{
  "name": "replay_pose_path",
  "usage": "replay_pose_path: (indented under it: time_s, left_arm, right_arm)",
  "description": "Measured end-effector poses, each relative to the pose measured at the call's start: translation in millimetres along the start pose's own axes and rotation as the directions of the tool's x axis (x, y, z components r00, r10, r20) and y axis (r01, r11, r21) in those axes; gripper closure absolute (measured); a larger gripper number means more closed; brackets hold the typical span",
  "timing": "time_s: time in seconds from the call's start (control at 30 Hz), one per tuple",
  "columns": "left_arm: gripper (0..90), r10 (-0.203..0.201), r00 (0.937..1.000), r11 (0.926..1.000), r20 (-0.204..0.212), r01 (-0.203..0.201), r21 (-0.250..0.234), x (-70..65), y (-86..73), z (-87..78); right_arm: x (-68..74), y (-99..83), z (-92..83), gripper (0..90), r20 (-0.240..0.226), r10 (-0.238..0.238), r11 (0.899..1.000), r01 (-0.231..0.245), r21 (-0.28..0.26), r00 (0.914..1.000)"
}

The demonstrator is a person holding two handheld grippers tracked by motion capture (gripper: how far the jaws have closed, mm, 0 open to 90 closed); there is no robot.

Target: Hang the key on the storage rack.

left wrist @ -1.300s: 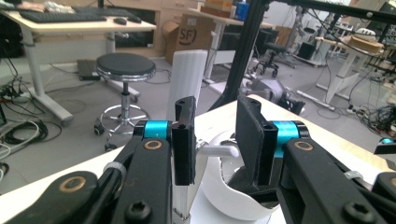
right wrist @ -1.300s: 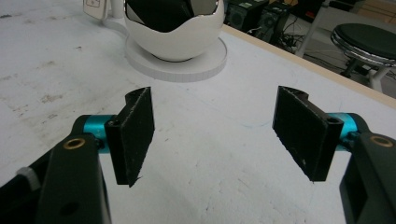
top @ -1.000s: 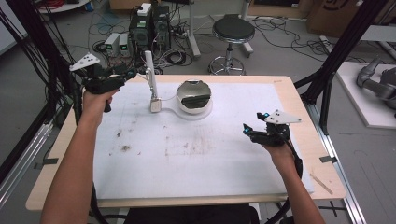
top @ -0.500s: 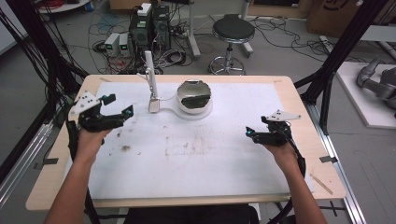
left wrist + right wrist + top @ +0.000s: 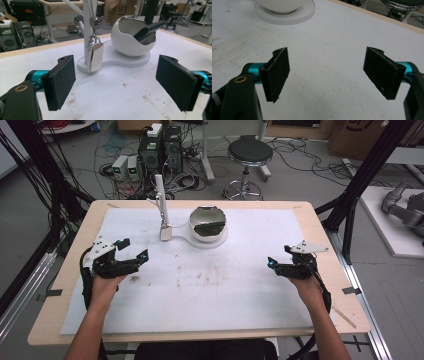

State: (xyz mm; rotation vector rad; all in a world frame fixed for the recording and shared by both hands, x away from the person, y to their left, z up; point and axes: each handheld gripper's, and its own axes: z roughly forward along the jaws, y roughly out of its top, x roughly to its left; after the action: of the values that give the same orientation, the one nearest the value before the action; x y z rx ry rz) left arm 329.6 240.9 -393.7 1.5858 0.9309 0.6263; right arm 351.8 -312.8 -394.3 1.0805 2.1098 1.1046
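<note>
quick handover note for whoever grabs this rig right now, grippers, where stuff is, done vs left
Left gripper: open, nothing between the jaws, low over the white mat, pointing at the stand.
Right gripper: open, nothing held, low over the mat's right side.
Car key: hangs by its ring from the white post, tip at the stand's base.
Egg-shaped white bowl on that base holds a dark flat item.
Done: key looks hung, both grippers clear of it.
Left: probably nothing beyond pulling the hands back.
</note>
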Motion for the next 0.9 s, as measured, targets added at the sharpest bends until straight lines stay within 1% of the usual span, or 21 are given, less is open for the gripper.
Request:
replay_pose_path:
  time_s: [0.07,0.33,0.37,0.5,0.63,0.77,0.83,0.9]
  left_arm:
    - [16.1,-0.006,1.0,1.0,-0.002,0.006,-0.001,0.0,-1.9,-0.8]
    - [16.1,0.007,1.0,1.0,-0.003,-0.007,0.0,-0.8,-1.1,-3.2]
    - [16.1,0.005,1.0,1.0,-0.003,-0.005,-0.003,-0.9,-1.3,-3.5]
    - [16.2,0.0,1.0,1.0,-0.008,0.001,0.003,0.7,-3.2,-4.0]
    - [16.1,-0.005,1.0,1.0,-0.005,0.005,0.001,1.4,-3.9,-5.7]
    - [16.1,-0.002,1.0,1.0,0.002,0.002,0.0,1.5,-3.1,-5.9]
    - [16.2,0.002,0.9999,1.0,0.015,-0.002,-0.004,1.4,-3.3,-5.9]
    - [16.2,0.004,0.9998,1.0,0.02,-0.004,-0.006,1.2,-3.6,-5.7]
  right_arm:
    - [0.4,-0.1,-1.2,21.6,0.004,0.003,1.0,-0.003,-0.006,1.0]
    - [3.7,0.8,-2.5,21.6,0.001,-0.007,1.0,0.007,-0.01,1.0]
    - [4.9,1.0,-2.8,21.6,0.001,-0.002,1.0,0.002,-0.01,1.0]
    - [7.9,0.6,-3.0,21.6,-0.004,-0.012,1.0,0.012,-0.003,0.9999]
    - [8.0,1.1,-2.6,21.6,-0.003,-0.004,1.0,0.004,-0.003,1.0]
    - [9.2,1.0,-0.7,21.6,-0.004,-0.007,1.0,0.007,0.001,1.0]
    - [8.8,0.1,0.1,21.6,-0.007,-0.011,1.0,0.011,0.004,0.9999]
    - [8.2,-0.5,0.6,21.6,-0.003,-0.001,1.0,0.001,0.007,1.0]
